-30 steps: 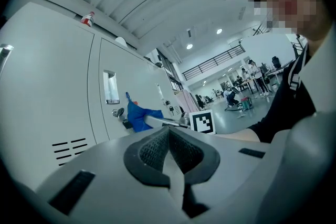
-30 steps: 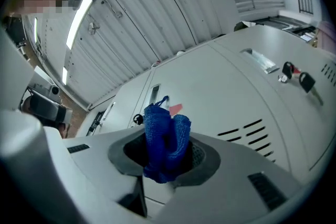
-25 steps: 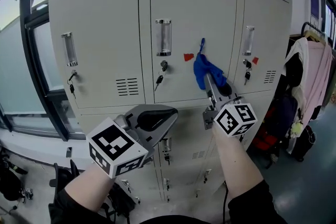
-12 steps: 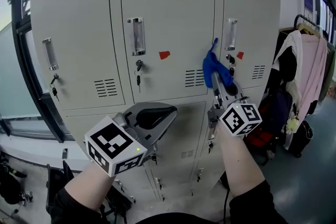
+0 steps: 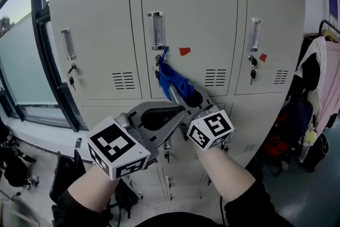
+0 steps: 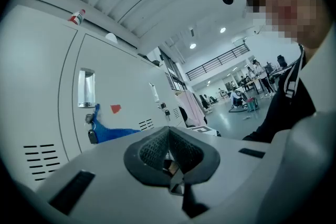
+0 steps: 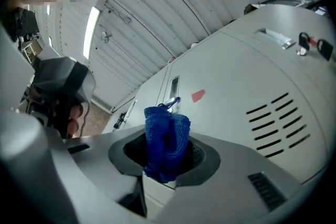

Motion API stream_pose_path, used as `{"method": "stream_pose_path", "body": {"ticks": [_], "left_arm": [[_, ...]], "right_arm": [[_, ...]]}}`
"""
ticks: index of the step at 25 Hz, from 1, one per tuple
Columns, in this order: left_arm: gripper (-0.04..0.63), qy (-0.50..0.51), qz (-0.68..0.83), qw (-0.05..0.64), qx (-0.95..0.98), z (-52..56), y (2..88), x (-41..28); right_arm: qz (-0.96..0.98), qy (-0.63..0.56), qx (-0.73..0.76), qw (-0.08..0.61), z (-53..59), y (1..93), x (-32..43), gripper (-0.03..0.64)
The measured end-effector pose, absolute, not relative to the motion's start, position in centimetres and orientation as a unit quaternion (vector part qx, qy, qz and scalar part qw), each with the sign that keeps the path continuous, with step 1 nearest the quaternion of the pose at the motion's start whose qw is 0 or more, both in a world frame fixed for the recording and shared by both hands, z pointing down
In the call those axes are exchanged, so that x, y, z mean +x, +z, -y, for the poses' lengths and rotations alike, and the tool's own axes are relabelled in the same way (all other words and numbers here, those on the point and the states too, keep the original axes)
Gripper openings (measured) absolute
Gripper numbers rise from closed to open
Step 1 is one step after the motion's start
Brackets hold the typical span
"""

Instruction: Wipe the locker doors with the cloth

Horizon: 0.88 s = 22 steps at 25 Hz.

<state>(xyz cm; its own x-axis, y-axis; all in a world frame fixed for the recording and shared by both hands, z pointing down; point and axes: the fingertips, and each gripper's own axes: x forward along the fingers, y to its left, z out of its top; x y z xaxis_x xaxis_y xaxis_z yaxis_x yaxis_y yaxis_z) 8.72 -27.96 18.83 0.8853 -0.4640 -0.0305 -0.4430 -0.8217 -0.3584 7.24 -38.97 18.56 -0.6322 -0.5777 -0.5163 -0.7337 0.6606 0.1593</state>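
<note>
- Two grippers in play: the right gripper (image 7: 167,161) pinches the blue cloth (image 5: 171,80) between its jaws, up against the middle locker door (image 5: 207,13), just below the handle (image 5: 155,31), centre of the head view.
- The left gripper (image 6: 169,150) hangs lower left, jaws pressed together on nothing.

- Locker doors (image 5: 188,13): sheet metal under pale grey paint, smooth, matt to faintly satin.
- Handle (image 5: 155,31): bright polished metal, glossy.
- Cloth (image 5: 171,78): blue fabric, coarse knitted texture, matt.
- Left gripper (image 6: 169,150), right gripper (image 7: 167,152): smooth grey plastic shells, matt. The jaws are lined with dark pads (image 6: 151,150), finely ribbed and rubbery-looking.
- Marker cubes (image 5: 118,149): flat black-and-white print, matt.
- Floor (image 5: 313,194): smooth grey, slight sheen.
</note>
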Motion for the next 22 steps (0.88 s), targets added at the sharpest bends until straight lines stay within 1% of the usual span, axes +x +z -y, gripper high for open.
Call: {"method": "stream_pose_path", "body": {"ticks": [8, 11, 15, 22], "left_arm": [[0.008, -0.033, -0.28, 0.176, -0.943, 28.6, 19.2, 5.0], [0.008, -0.034, -0.277, 0.173, -0.944, 28.9, 19.3, 4.9], [0.008, -0.034, -0.269, 0.171, -0.947, 29.2, 19.4, 5.4], [0.008, -0.036, -0.257, 0.169, -0.951, 30.2, 19.8, 7.3]], "right_arm": [[-0.894, 0.176, -0.353, 0.213, 40.0, 18.9, 2.9, 0.103], [-0.892, 0.18, -0.358, 0.209, 40.1, 19.0, 3.0, 0.103], [-0.882, 0.184, -0.379, 0.212, 40.4, 19.1, 6.2, 0.103], [-0.848, 0.196, -0.438, 0.225, 40.2, 18.9, 15.6, 0.103]]}}
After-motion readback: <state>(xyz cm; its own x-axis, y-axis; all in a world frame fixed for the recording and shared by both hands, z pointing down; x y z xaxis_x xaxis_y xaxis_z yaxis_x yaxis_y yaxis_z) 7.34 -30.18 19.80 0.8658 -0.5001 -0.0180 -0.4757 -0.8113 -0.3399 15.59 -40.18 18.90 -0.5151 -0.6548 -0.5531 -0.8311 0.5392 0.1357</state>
